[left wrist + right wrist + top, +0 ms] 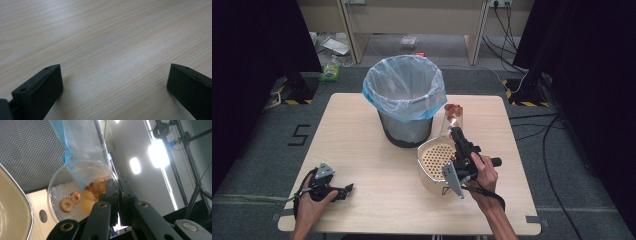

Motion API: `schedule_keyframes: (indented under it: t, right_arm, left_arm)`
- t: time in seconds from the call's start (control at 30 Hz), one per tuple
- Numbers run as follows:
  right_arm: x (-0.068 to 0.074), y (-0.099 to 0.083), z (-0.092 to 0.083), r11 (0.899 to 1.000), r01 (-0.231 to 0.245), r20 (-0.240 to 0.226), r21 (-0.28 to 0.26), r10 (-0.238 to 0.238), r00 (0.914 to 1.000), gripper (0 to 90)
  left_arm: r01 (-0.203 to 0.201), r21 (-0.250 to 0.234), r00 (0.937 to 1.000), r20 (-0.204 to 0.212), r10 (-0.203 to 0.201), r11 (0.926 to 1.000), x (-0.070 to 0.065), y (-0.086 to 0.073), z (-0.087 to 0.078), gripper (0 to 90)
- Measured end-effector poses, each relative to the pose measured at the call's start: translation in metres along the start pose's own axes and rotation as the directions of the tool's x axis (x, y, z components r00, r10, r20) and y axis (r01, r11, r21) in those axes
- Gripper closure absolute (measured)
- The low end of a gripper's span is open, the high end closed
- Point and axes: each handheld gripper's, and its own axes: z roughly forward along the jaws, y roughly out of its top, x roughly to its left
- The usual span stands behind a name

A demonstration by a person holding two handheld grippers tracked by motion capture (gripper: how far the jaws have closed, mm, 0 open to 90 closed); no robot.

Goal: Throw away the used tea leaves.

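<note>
While my right tool clamps the rim of the clear plastic cup, the cup sits directly ahead of its jaws, tilted and held off the bench. In the right gripper view the two black jaws are pressed together on the thin rim wall at the cup's right edge, so the cup body extends to the left of them. In the high view the cup lies between the waste bin and the colander, just above the colander's far edge and close beside the bin's wall.

The cup is transparent, round and thin-walled, with fine concentric ridges on its base. It contains pieces of fruit: pale yellow chunks and ring-shaped slices with reddish rims, lying against the lower wall.

The bin is a dark mesh cylinder lined with a translucent bag of pale blue film, folded over the rim. The colander is cream-coloured with a perforated bottom and rounded corners.

My left tool rests low on the near left part of the bench, well apart from the cup. Its jaws stand wide apart with nothing between them. The bench surface is light wood-grain laminate, smooth and matt.
</note>
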Motion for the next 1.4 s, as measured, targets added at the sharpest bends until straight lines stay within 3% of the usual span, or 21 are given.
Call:
schedule_keyframes:
  t: [0.1, 0.17, 0.4, 0.63, 0.83, 0.93, 1.0, 1.07, 1.1, 1.2, 1.3, 1.37, 1.4]
  right_arm:
    - [0.004, 0.001, -0.001, 0.999, 0.032, 0.012, -0.009, -0.032, 0.9994, 88.0]
    - [0.006, 0.003, -0.003, 0.997, 0.078, 0.025, -0.019, -0.077, 0.9967, 88.0]
    - [0.014, 0.002, -0.001, 0.991, 0.132, 0.044, -0.021, -0.131, 0.9904, 88.1]
    - [0.018, 0.004, -0.005, 0.991, 0.133, 0.044, -0.025, -0.132, 0.9903, 88.1]
    - [0.025, 0.009, -0.007, 0.975, 0.215, 0.076, -0.054, -0.211, 0.9745, 88.3]
    - [0.027, 0.009, -0.006, 0.973, 0.223, 0.099, -0.059, -0.216, 0.9713, 88.3]
    - [0.03, 0.008, -0.004, 0.963, 0.264, 0.091, -0.048, -0.259, 0.9616, 88.3]
    - [0.029, 0.009, -0.006, 0.97, 0.239, 0.107, -0.056, -0.232, 0.9669, 88.3]
    - [0.03, 0.01, -0.006, 0.962, 0.269, 0.108, -0.053, -0.262, 0.959, 88.4]
    - [0.03, 0.008, -0.006, 0.966, 0.254, 0.115, -0.054, -0.247, 0.9622, 88.4]
    - [0.032, 0.008, -0.007, 0.962, 0.268, 0.11, -0.053, -0.261, 0.9592, 88.4]
    - [0.034, 0.007, -0.006, 0.955, 0.292, 0.109, -0.054, -0.285, 0.9522, 88.4]
    - [0.033, 0.007, -0.006, 0.958, 0.281, 0.108, -0.05, -0.275, 0.9554, 88.4]
  left_arm:
    - [0.0, 0.0, 1.0, -0.001, 0.0, 1.0, 0.0, 0.0, 0.0, 0.0]
    - [0.001, 0.0, 1.0, -0.001, -0.001, 1.0, 0.0, 0.0, 0.0, 0.0]
    - [0.003, -0.001, 1.0, -0.001, -0.003, 1.0, 0.0, -0.001, 0.0, 0.0]
    - [0.004, -0.002, 1.0, -0.002, -0.004, 1.0, -0.001, -0.001, 0.0, 0.0]
    - [0.003, -0.002, 1.0, -0.001, -0.003, 1.0, 0.0, -0.001, -0.001, 0.0]
    - [0.004, -0.003, 1.0, -0.001, -0.004, 1.0, -0.001, -0.001, -0.001, 0.0]
    - [0.002, -0.001, 1.0, -0.001, -0.002, 1.0, 0.0, -0.001, -0.001, 0.0]
    - [0.003, -0.002, 1.0, -0.001, -0.003, 1.0, 0.0, -0.001, -0.001, 0.0]
    - [0.003, -0.002, 1.0, -0.001, -0.003, 1.0, 0.0, -0.001, -0.001, 0.0]
    - [0.002, -0.001, 1.0, -0.001, -0.002, 1.0, 0.0, -0.001, -0.001, 0.0]
    - [0.002, -0.002, 1.0, -0.002, -0.002, 1.0, 0.0, -0.001, -0.001, 0.0]
    - [0.002, -0.001, 1.0, -0.002, -0.002, 1.0, 0.0, -0.001, -0.001, 0.0]
    - [0.002, -0.001, 1.0, -0.002, -0.002, 1.0, 0.0, -0.001, -0.001, 0.0]
